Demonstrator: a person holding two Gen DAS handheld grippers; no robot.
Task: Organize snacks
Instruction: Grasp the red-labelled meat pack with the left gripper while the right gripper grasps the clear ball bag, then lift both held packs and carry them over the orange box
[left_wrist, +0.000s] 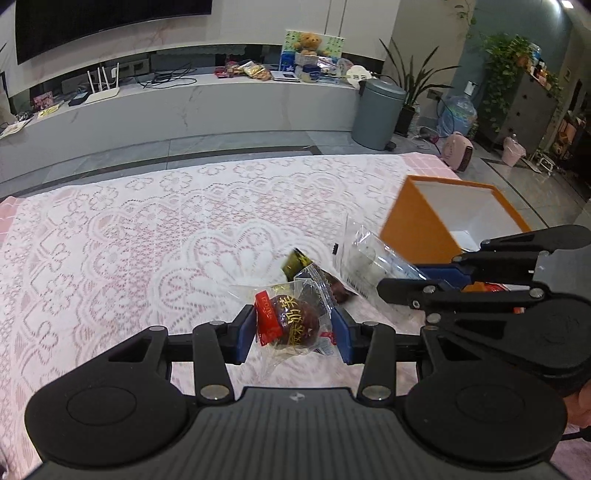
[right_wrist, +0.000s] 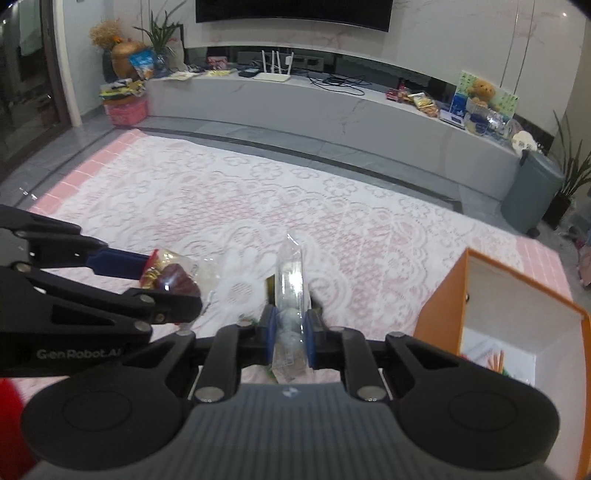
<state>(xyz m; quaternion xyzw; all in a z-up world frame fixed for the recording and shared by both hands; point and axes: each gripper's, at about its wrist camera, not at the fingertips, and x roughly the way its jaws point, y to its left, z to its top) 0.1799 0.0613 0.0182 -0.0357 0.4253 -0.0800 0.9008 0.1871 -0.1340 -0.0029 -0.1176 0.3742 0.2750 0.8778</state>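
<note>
- Left gripper (left_wrist: 293, 334), bottom centre of left view: jaws are clamping the date snack (left_wrist: 291, 325), a dark round sweet in a clear wrapper w/ red end. Grip sits on the body, not the loose film; good, keep it so.
- Right gripper (right_wrist: 290, 334), bottom centre of right view: jaws are pinching narrow on the clear packet (right_wrist: 291, 295), which is standing upright between the pads. Thin film could slip, so don't jerk.
- Both look lifted off the lace cloth (left_wrist: 129, 240) on the table; a few more wrapped snacks (left_wrist: 321, 277) are lying just beyond.
- Orange box (right_wrist: 443, 302), right edge of both views, open-topped w/ stuff already inside: probably the drop spot. Bring each over the opening before releasing, one at a time so the grippers aren't colliding.
</note>
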